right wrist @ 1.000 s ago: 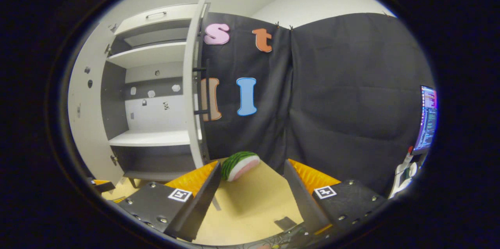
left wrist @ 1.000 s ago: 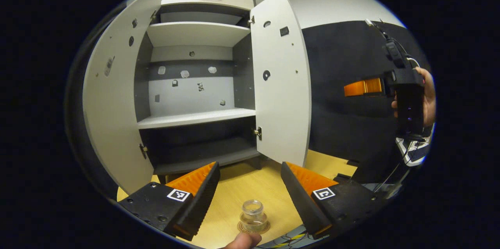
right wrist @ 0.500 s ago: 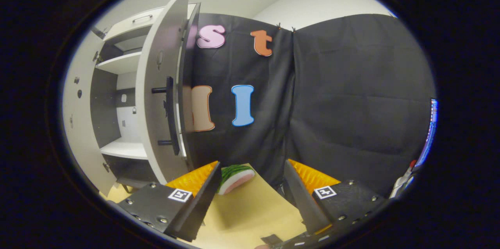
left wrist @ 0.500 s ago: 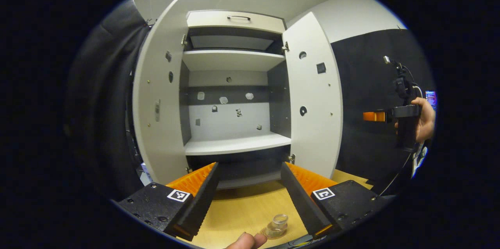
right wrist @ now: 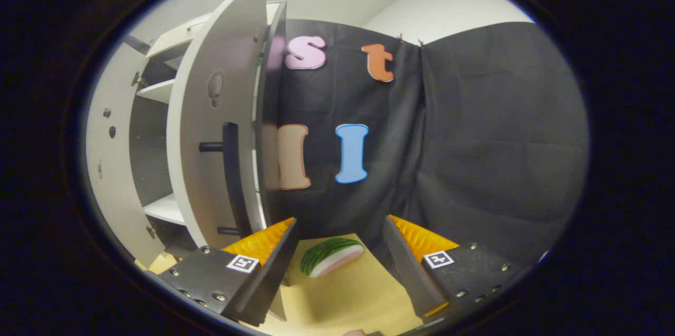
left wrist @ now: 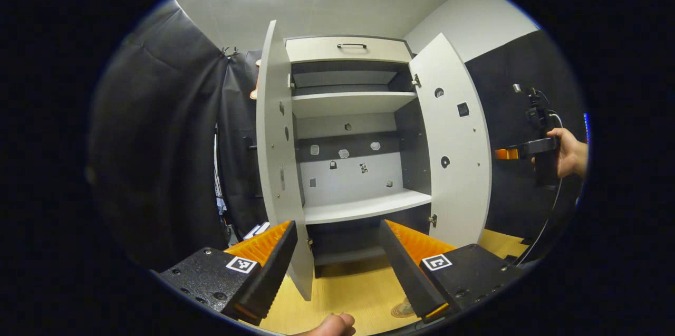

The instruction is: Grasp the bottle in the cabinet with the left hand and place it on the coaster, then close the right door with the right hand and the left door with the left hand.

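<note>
The right door (right wrist: 211,130) stands swung out from the cabinet (left wrist: 348,48), and in the right gripper view its outer face and tall dark handle (right wrist: 232,178) lie just left of and ahead of the right hand-held gripper (right wrist: 337,251). The handle's long axis runs upright. That hand-held gripper is released, its 2 fingers spread with nothing between them, and it hangs apart from the door. Judging by the task, closing this door is the step in hand, and it calls for a push leftward against the outer face.

In the left gripper view the left hand-held gripper (left wrist: 337,251) is also released and empty, facing the cabinet's bare shelves, with the left door (left wrist: 277,156) edge-on just ahead of its left finger. The coaster (left wrist: 402,308) peeks out low on the desk (left wrist: 348,288) beside the right finger; the bottle itself cannot be made out. A watermelon slice (right wrist: 331,256) lies on the desk.
</note>
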Motion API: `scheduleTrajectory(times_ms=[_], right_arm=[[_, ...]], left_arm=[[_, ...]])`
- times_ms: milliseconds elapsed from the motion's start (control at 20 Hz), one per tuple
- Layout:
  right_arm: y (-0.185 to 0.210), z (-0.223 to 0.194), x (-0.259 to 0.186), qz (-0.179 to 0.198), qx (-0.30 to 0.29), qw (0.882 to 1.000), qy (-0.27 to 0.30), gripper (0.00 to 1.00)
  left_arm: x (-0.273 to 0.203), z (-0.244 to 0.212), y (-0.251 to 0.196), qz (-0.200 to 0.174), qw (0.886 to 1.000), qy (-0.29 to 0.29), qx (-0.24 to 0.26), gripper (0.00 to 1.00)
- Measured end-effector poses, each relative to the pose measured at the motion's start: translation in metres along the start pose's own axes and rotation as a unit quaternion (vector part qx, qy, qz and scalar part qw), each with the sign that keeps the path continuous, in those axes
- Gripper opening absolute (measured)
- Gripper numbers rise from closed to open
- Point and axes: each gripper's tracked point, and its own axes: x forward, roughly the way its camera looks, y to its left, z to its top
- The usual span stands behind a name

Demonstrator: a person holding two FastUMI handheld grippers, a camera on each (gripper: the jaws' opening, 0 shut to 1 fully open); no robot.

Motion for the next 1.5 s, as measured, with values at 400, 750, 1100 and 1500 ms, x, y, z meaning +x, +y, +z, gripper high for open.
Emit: scheduleTrajectory(times_ms=[400, 750, 1100, 1500], right_arm=[[0.018, 0.015, 0.008, -0.011, -0.057, 0.998, -0.025, 0.88], [0.019, 0.012, 0.003, -0.039, -0.036, 0.998, -0.026, 0.91], [0.031, 0.014, -0.004, -0.043, -0.033, 0.998, -0.035, 0.88], [0.092, 0.008, -0.012, 0.030, -0.012, 0.999, -0.027, 0.89]], left_arm=[[0.005, -0.020, -0.004, -0.033, 0.999, 0.025, -0.022, 0.98], [0.027, -0.023, -0.010, -0.056, 0.998, 0.020, -0.029, 0.98], [0.045, -0.024, -0.024, -0.081, 0.996, 0.014, -0.028, 0.98], [0.049, -0.021, -0.031, -0.100, 0.994, 0.008, -0.033, 0.98]])
